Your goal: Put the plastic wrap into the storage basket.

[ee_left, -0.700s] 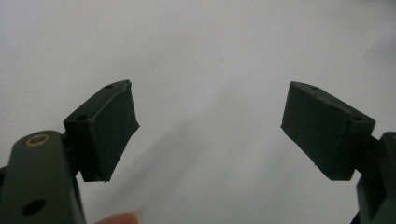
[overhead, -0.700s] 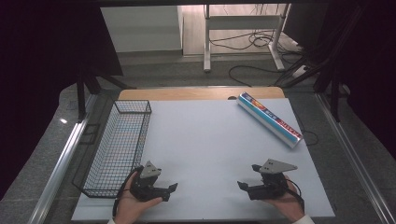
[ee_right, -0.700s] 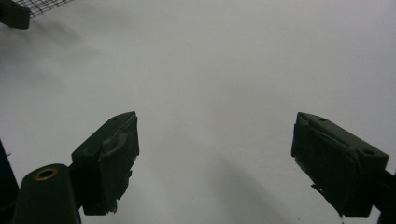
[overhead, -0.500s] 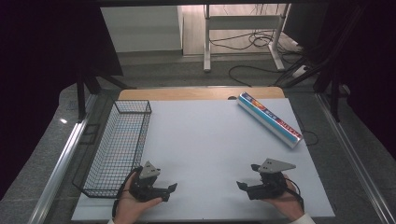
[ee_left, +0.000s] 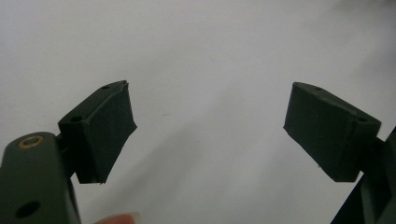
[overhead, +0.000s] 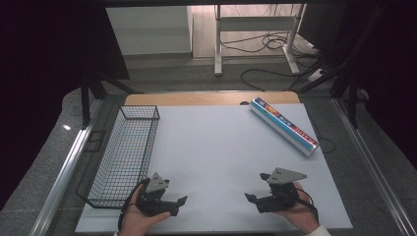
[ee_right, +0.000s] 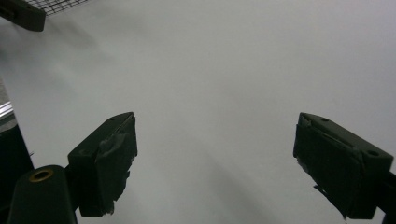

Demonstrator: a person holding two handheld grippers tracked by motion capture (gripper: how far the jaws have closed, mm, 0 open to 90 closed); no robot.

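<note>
A long box of wrap [overhead: 284,125], white with a red and blue label, lies at the far right of the white table top [overhead: 216,147]. A black wire basket [overhead: 123,155] stands along the left edge. My left gripper [overhead: 181,202] rests in a hand at the near left, just right of the basket's near corner, jaws pointing right. Its pads [ee_left: 105,130] stand wide apart with bare table between them, so my left gripper [ee_left: 208,128] is open. My right gripper [overhead: 249,198] sits at the near right, jaws pointing left. That right gripper [ee_right: 215,163] is open and holds nothing.
Beyond the table's wooden far edge [overhead: 211,98] lie a grey floor, a white desk frame [overhead: 255,29] and loose cables [overhead: 275,46]. Metal rails [overhead: 64,167] run along both sides. A corner of the basket [ee_right: 42,9] shows at the top left of the right gripper view.
</note>
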